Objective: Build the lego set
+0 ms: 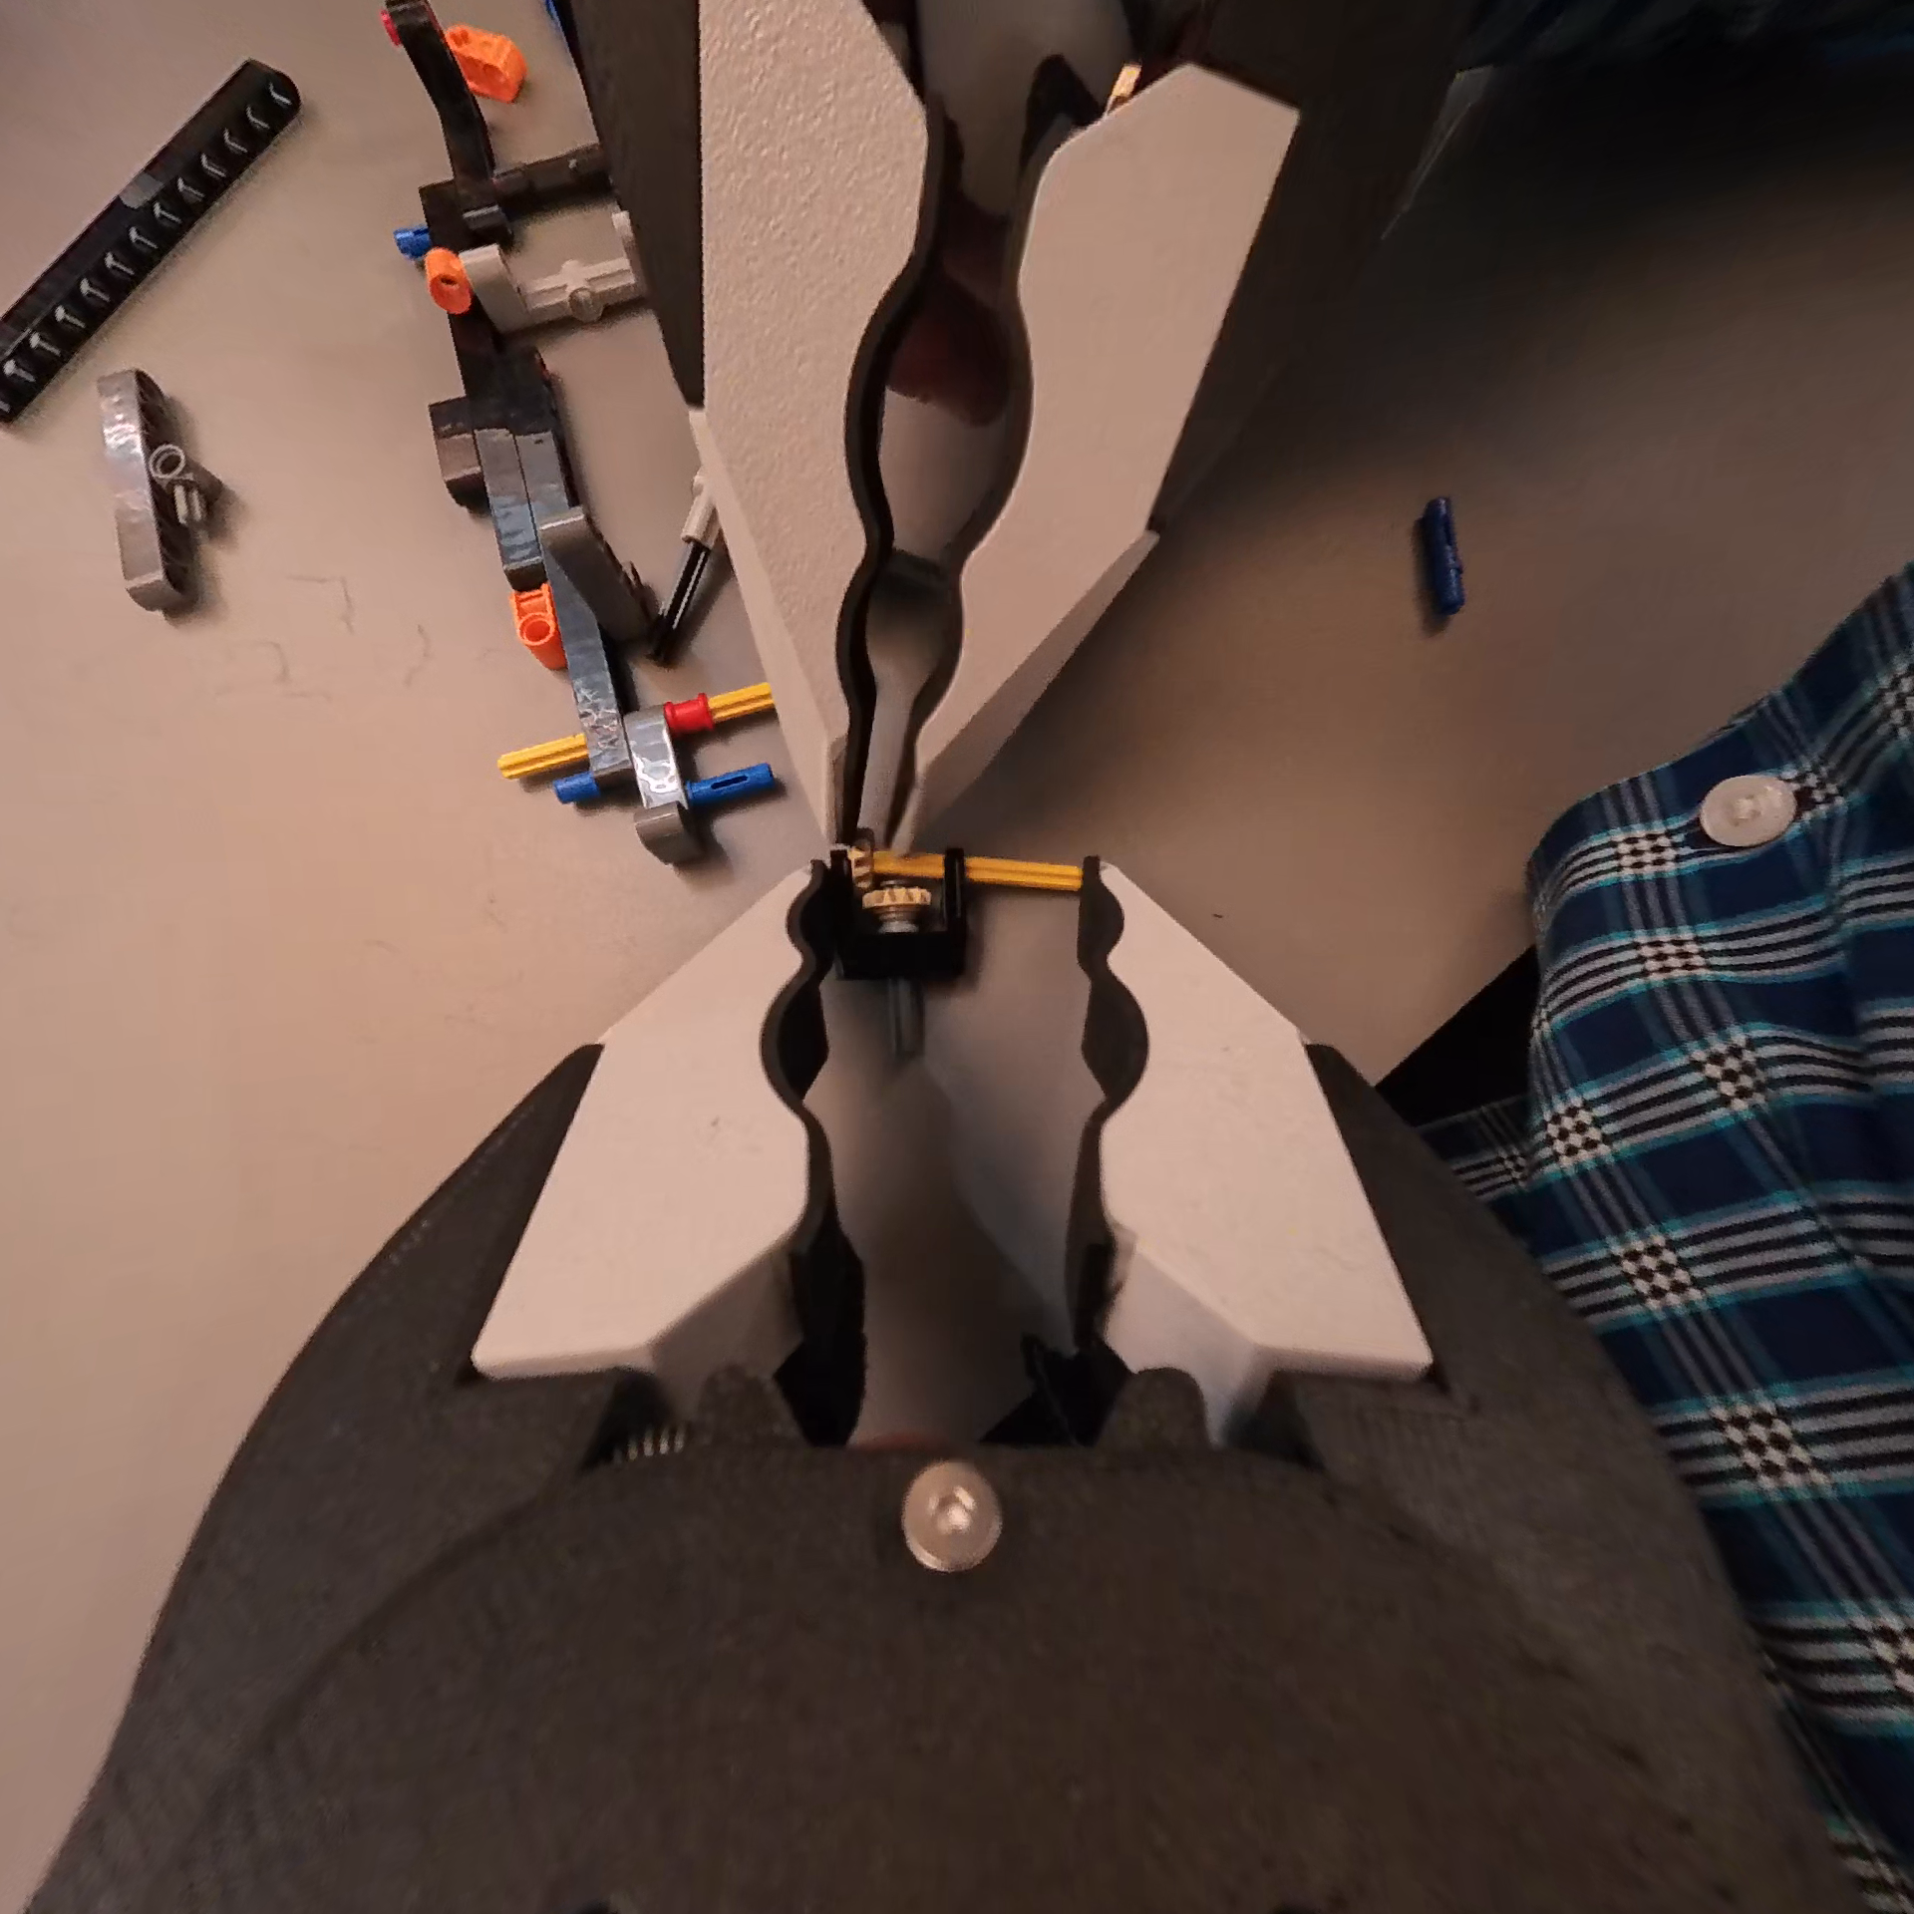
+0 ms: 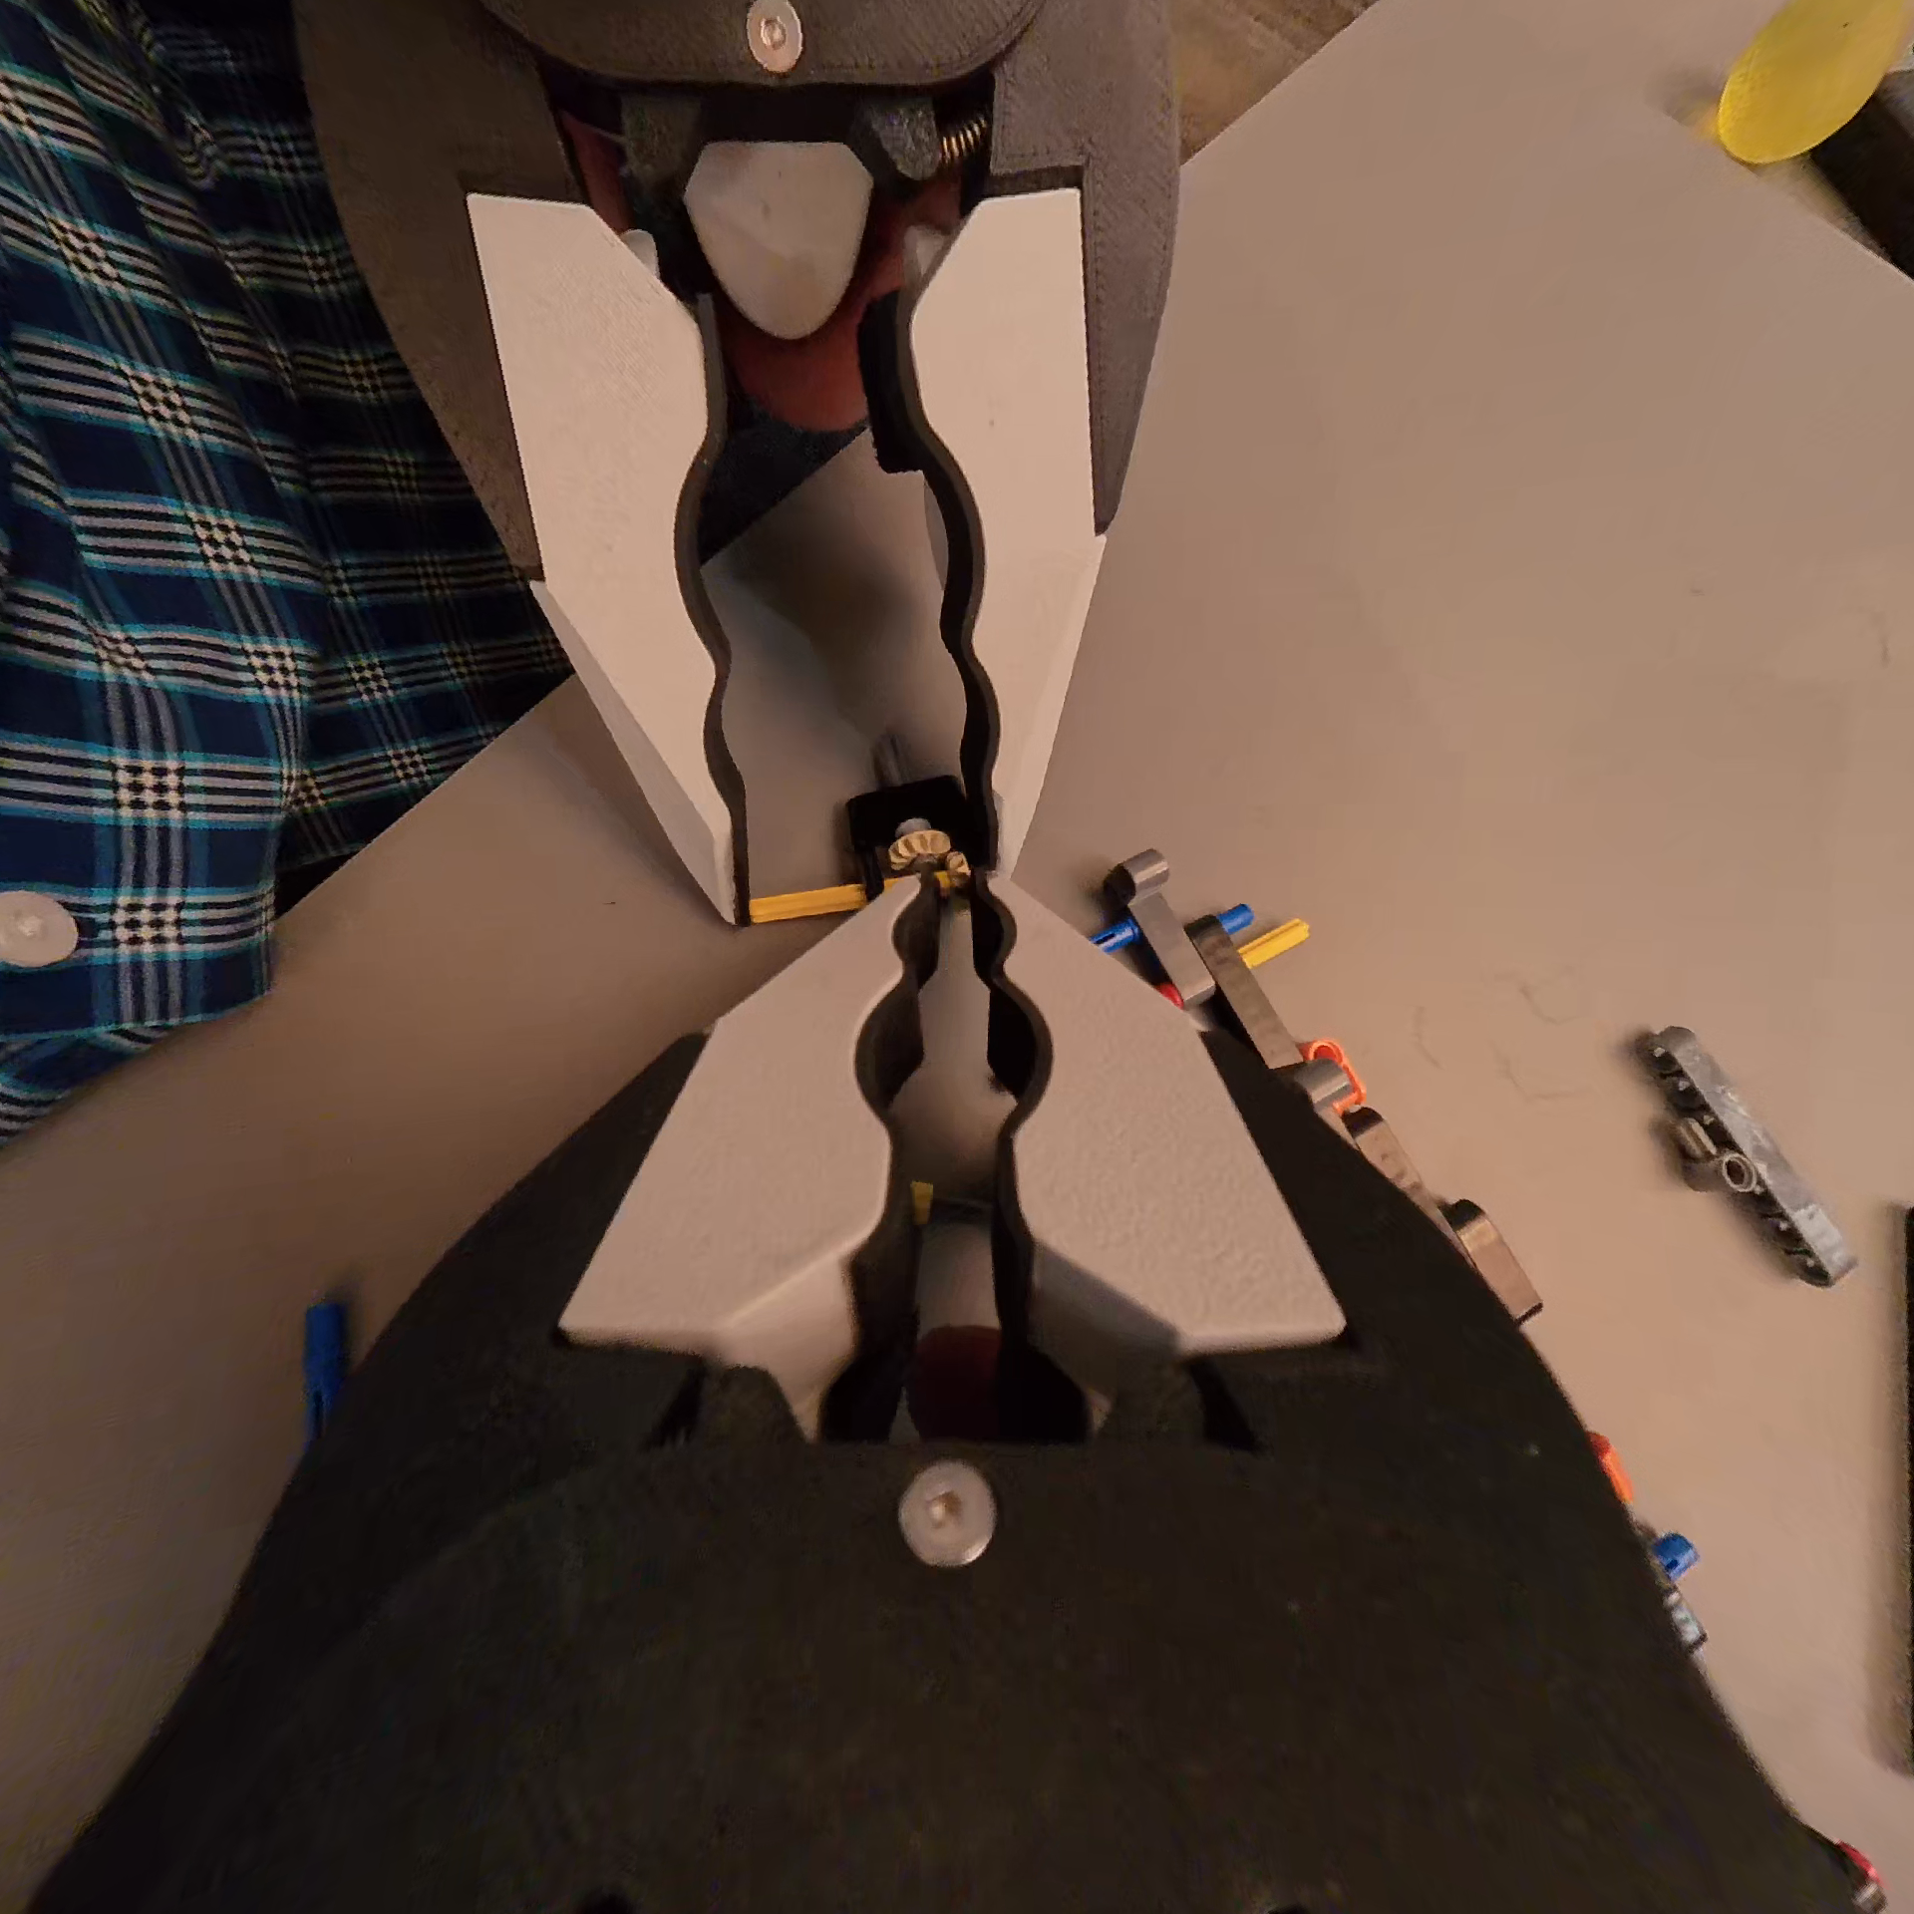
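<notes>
A small gear assembly sits between both grippers: a black frame (image 1: 906,948) with a tan gear (image 1: 893,898) on a grey axle, and a yellow axle (image 1: 1020,870) through it. My left gripper (image 1: 955,880) is shut on it lengthwise, one finger on the frame, the other on the yellow axle's end. My right gripper (image 1: 875,829) comes from the far side, nearly closed on a second small tan gear (image 2: 958,868) at the axle's other end. In the right wrist view, my right gripper (image 2: 951,893) pinches there; the left gripper (image 2: 865,880) holds the frame (image 2: 917,803) opposite.
A partly built grey, black and orange model (image 1: 539,497) lies on the beige table at left. A long black beam (image 1: 135,238), a grey beam (image 1: 145,487) and a loose blue pin (image 1: 1440,559) lie nearby. A person's plaid shirt (image 1: 1709,1139) is at the table edge. A yellow disc (image 2: 1792,93) sits far off. Left and right tips are no more than a few centimetres apart. The loose blue pin (image 1: 1440,559) sits 10 cm or so from the ends of my left fingers.
</notes>
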`<state>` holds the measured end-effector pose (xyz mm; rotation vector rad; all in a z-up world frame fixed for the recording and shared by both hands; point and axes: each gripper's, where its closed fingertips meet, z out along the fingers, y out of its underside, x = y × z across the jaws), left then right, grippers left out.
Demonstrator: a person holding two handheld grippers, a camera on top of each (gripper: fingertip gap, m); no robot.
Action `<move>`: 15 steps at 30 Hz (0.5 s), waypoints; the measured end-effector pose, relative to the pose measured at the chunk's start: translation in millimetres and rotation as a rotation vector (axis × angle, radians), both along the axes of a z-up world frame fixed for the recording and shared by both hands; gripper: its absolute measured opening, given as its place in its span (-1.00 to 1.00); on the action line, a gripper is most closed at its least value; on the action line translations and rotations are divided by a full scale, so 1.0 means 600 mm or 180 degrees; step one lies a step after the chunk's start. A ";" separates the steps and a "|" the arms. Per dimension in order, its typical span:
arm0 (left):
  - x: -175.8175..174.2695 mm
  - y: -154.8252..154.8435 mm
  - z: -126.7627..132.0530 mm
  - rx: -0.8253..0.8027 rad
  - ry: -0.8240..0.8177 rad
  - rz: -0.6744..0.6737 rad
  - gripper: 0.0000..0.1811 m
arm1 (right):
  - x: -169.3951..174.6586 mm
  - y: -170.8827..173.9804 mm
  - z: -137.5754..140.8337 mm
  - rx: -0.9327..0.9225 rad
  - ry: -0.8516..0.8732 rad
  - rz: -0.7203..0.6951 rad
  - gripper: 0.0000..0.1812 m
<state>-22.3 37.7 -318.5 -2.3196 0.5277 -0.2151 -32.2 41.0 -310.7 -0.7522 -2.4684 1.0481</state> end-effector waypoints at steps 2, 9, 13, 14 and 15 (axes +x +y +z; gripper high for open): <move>0.000 0.000 0.000 0.0001 -0.0007 0.0007 -0.51 | -0.002 0.002 0.002 -0.0002 0.0033 -0.0028 -1.00; 0.001 0.001 0.000 -0.0011 -0.0008 0.0017 -0.50 | -0.003 0.001 0.001 -0.0038 0.0075 -0.0083 -1.00; 0.001 0.001 0.000 -0.0012 -0.0002 0.0026 -0.50 | -0.004 0.000 0.000 0.0028 0.0104 -0.0093 -1.00; 0.001 0.001 0.000 -0.0011 0.0004 0.0025 -0.50 | -0.004 -0.001 -0.001 0.0093 0.0135 -0.0085 -1.00; 0.001 0.001 0.000 -0.0011 0.0001 0.0026 -0.50 | -0.004 -0.001 -0.001 0.0133 0.0141 -0.0085 -1.00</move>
